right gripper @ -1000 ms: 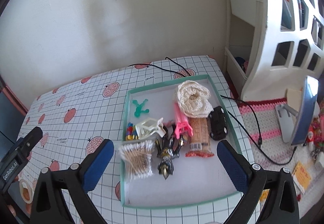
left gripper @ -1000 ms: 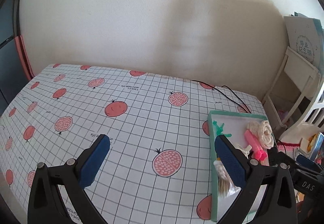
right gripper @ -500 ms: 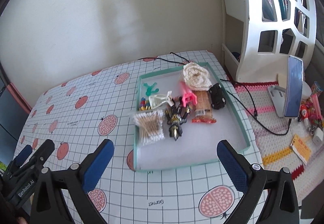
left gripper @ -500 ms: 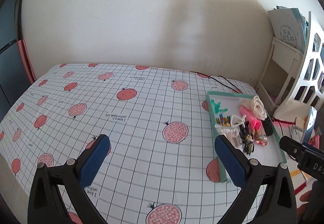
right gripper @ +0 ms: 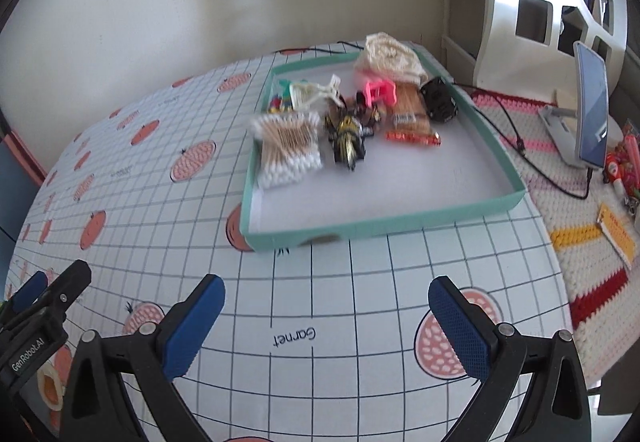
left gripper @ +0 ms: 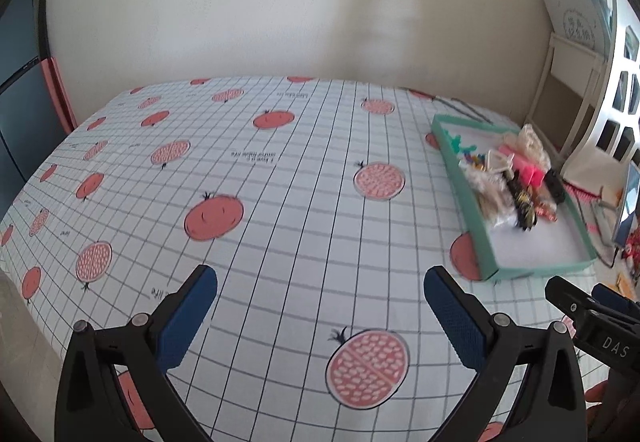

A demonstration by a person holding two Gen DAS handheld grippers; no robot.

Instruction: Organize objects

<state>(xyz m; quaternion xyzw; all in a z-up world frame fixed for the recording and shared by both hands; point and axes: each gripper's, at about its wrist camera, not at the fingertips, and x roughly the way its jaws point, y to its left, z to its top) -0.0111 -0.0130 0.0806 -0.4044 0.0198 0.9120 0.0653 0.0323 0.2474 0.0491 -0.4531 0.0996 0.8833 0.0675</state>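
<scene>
Teal tray (right gripper: 384, 228) holds all clutter, sits ahead of your right gripper (right gripper: 326, 316) on counter (right gripper: 352, 322). Cotton swabs (right gripper: 288, 148) nearest, long axis pointing away from you. Right gripper closer than left gripper (left gripper: 320, 308). Both spread wide, empty.

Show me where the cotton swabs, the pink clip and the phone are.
cotton swabs (right gripper: 289, 148), right wrist view, middle of the bundle
pink clip (right gripper: 378, 92), right wrist view, its body
phone (right gripper: 593, 104), right wrist view, screen centre
</scene>
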